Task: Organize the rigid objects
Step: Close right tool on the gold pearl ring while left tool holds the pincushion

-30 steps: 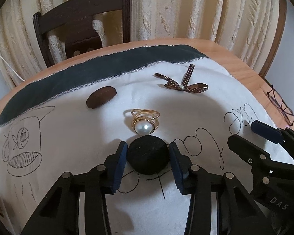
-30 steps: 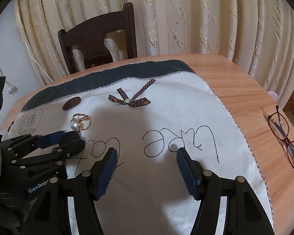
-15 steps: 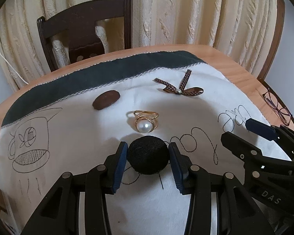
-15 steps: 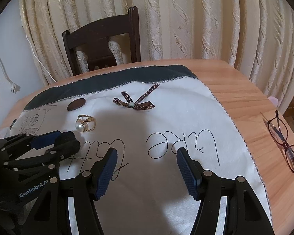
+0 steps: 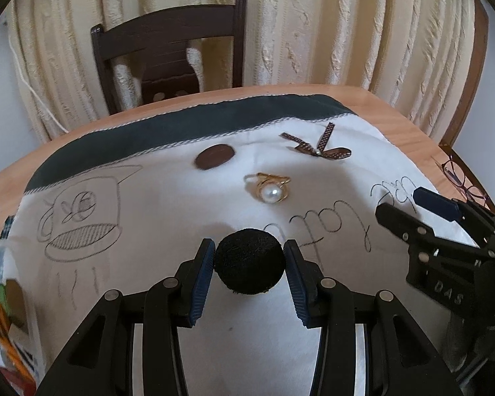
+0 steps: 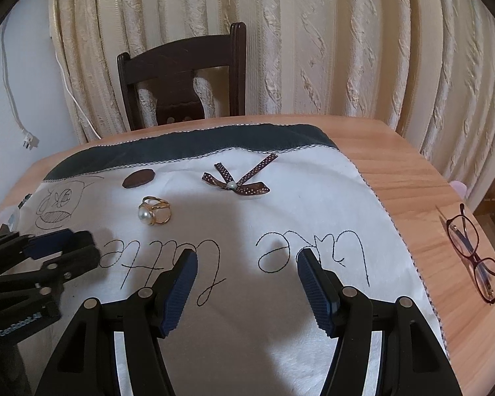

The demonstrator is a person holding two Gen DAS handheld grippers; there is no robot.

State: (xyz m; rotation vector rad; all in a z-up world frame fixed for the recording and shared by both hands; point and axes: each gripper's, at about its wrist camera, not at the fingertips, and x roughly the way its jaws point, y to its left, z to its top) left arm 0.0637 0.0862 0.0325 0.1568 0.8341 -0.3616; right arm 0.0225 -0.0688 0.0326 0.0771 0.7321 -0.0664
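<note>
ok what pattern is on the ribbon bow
The bow is brown with small white polka dots and a pearl-like bead at its knot. It shows best in the right wrist view.

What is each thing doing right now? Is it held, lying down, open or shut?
Left tongs: shut on the black puff.
Black puff: held between the tongs.
Right tongs: open, holding nothing.
Pearl ring: lying loose on the cloth.
Brown bow: lying flat on the cloth.
Brown oval piece: lying flat on the cloth.
Glasses: lying on the bare table, arms folded.
Cloth: spread over the table.
</note>
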